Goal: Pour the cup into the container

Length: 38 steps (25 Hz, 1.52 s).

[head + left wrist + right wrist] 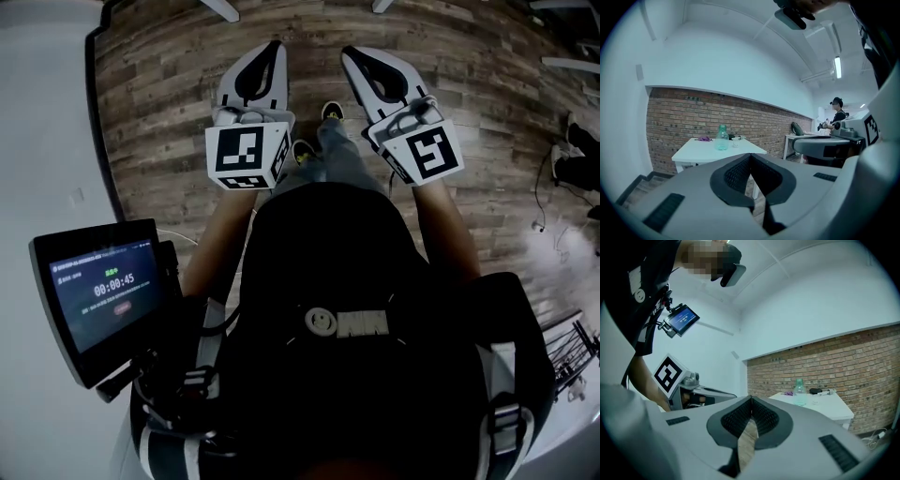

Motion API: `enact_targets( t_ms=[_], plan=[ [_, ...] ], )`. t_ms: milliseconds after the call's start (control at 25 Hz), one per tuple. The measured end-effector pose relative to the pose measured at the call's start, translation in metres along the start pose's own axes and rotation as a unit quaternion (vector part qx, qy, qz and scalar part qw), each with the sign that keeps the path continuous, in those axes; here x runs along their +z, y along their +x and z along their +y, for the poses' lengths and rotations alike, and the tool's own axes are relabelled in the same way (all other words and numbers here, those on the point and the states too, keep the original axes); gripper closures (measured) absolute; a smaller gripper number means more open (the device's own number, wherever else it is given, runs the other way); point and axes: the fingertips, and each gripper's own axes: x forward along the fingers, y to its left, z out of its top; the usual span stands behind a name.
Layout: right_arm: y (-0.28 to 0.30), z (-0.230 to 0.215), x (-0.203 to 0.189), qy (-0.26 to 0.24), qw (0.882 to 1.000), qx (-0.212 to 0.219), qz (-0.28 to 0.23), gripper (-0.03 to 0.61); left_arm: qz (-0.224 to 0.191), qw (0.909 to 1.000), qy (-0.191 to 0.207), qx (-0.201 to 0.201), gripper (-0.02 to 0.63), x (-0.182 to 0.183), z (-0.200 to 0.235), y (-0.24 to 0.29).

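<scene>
In the head view I hold both grippers out over a wooden floor, side by side. My left gripper [272, 47] is shut with nothing in it, and so is my right gripper [352, 52]. Far ahead in the left gripper view stands a white table [708, 151] with a green translucent bottle [722, 138] and a small clear cup [735, 142] beside it. The right gripper view shows the same table [832, 408], bottle [799, 389] and cup [815, 399]. Both grippers are well short of the table.
A purple item [704, 138] and dark small things lie at the table's back, against a brick wall [675, 122]. A second table [806, 137] and a person [836, 112] are at the right. A lit screen [103, 291] hangs at my left chest.
</scene>
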Motion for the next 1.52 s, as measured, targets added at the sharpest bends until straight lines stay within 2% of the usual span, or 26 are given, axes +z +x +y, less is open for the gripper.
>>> enact_targets(
  t_ms=[160, 440, 600, 840, 1160, 1520],
  plan=[
    [-0.024, 0.029, 0.004, -0.010, 1.000, 0.003, 0.001, 0.571, 0.001, 1.0000, -0.002, -0.009, 0.611, -0.010, -0.017, -0.030],
    [-0.067, 0.053, 0.000, -0.018, 1.000, 0.007, 0.003, 0.571, 0.003, 1.0000, -0.006, -0.002, 0.611, -0.021, -0.045, -0.068],
    [-0.108, 0.070, -0.003, -0.035, 0.999, 0.017, -0.007, 0.571, 0.001, 1.0000, 0.003, 0.002, 0.611, -0.028, -0.083, -0.090],
    [-0.134, 0.072, -0.010, -0.009, 1.000, 0.015, -0.003, 0.571, 0.014, 0.9999, -0.003, -0.004, 0.611, -0.036, -0.113, -0.101],
    [-0.196, 0.087, -0.006, 0.007, 1.000, 0.021, -0.018, 0.571, 0.036, 0.9989, -0.012, -0.029, 0.611, -0.056, -0.190, -0.131],
    [-0.211, 0.124, -0.006, 0.008, 0.999, 0.034, -0.026, 0.571, 0.028, 0.9994, -0.008, -0.019, 0.611, -0.058, -0.198, -0.168]
  ],
)
